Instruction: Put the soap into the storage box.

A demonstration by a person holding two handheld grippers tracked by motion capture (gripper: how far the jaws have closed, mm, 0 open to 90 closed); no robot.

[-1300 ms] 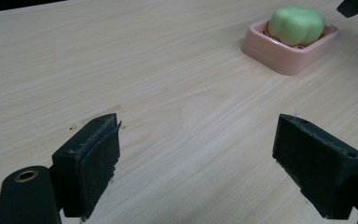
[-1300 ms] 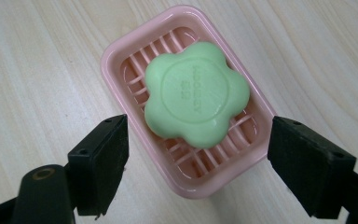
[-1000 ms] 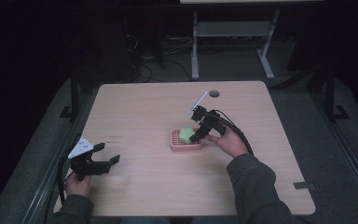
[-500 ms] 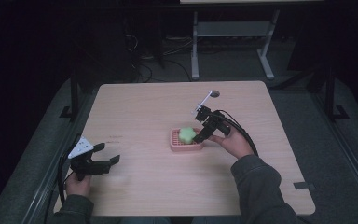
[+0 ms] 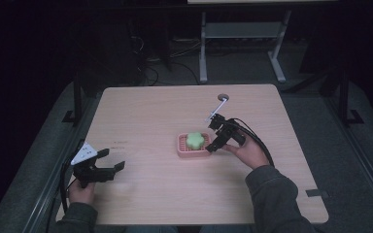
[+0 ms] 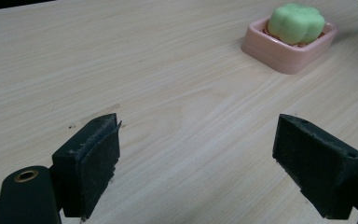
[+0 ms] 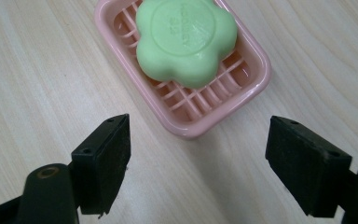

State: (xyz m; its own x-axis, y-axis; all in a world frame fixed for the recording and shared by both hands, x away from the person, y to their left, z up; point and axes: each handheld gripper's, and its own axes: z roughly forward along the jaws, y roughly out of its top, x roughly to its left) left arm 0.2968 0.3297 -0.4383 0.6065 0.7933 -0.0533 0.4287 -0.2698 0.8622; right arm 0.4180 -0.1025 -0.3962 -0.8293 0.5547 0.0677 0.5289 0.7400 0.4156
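Green flower-shaped soap lying in pink slatted soap dish at frame top, right gripper jaws spread empty below it, left gripper spread wide at lower left of the high view

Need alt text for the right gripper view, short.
A green flower-shaped soap lies in a pink slatted soap dish on a light wooden table. The open right gripper hovers just short of the dish, its black jaws spread wide and holding nothing.

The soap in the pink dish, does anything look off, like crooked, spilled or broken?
Nothing is spilled or broken. The green flower-shaped soap lies flat in the pink soap dish, though pushed toward one end, leaving bare grating at the other. The right hand-held gripper is open, apart from both.
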